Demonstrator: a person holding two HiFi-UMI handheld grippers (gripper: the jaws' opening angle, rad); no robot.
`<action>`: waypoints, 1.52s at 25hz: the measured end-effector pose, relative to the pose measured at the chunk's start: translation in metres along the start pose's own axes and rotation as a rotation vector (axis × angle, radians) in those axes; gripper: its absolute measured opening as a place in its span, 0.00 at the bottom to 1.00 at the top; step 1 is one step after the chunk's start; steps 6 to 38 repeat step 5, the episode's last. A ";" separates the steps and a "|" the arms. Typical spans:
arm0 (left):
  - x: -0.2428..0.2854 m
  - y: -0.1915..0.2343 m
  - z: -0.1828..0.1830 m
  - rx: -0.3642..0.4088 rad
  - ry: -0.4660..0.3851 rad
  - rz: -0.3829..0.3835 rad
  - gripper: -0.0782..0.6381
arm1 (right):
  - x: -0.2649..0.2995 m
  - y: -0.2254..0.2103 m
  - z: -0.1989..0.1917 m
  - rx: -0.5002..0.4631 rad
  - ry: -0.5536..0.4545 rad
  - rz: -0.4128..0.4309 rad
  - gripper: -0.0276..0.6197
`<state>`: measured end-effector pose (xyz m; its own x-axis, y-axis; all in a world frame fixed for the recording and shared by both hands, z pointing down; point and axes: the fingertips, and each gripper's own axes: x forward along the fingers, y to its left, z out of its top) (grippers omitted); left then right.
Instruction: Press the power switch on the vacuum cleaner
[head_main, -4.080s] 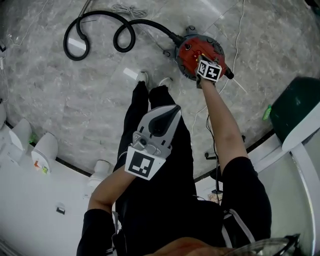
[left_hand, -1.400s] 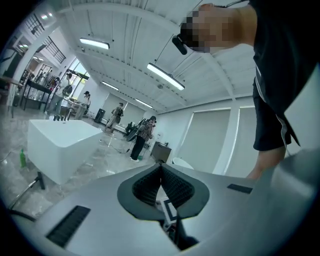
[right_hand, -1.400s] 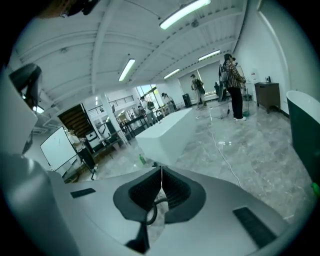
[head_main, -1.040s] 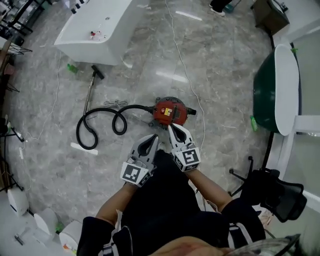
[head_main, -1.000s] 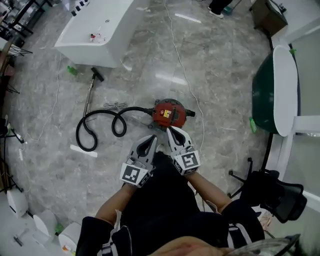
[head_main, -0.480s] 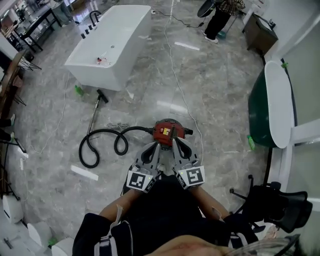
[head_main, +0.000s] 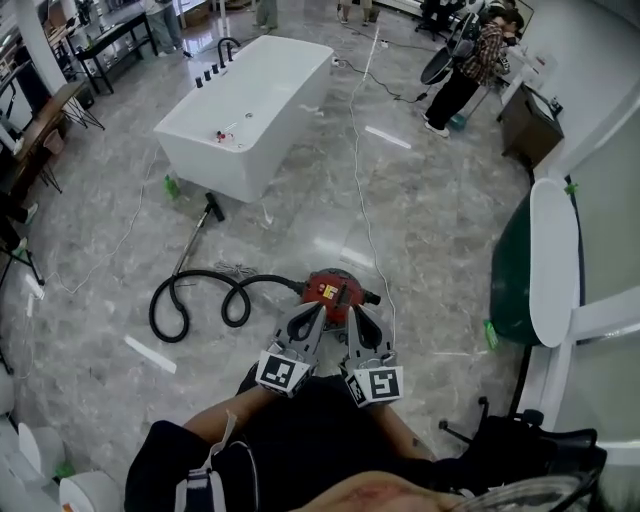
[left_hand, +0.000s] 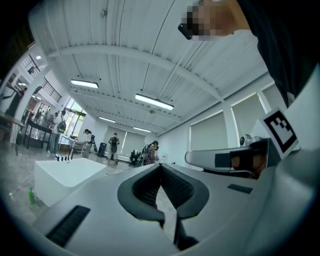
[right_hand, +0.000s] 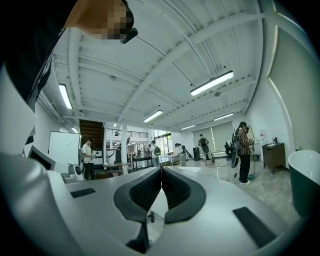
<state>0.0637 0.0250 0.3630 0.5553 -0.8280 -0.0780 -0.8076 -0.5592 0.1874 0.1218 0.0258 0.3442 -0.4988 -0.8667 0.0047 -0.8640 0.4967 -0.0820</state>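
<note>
red vacuum cleaner (head_main: 337, 290), black hose (head_main: 270, 281), white bathtub (head_main: 245, 110), seemingly grey marbled floor (head_main: 100, 250).

Closed and empty, left tongs (head_main: 312, 315) beside right tongs (head_main: 358, 319).

Vacuum cleaner (head_main: 335, 290): round red canister with dark trim and a small yellow label on top, upright on the grey marble floor (head_main: 430, 250) just below frame centre. Its black hose (head_main: 272, 281) runs left in two loops, then joins a slim wand (head_main: 196, 240) angled toward the upper left, ending in a dark nozzle (head_main: 214, 210). The power switch cannot be made out.
</note>
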 end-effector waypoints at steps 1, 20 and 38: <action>-0.004 -0.001 -0.004 0.007 0.002 0.001 0.13 | -0.002 0.003 -0.001 0.011 0.005 0.002 0.07; -0.016 -0.008 -0.007 0.003 0.011 -0.014 0.13 | -0.010 0.013 -0.004 0.006 0.022 0.006 0.07; -0.016 -0.008 -0.007 0.003 0.011 -0.014 0.13 | -0.010 0.013 -0.004 0.006 0.022 0.006 0.07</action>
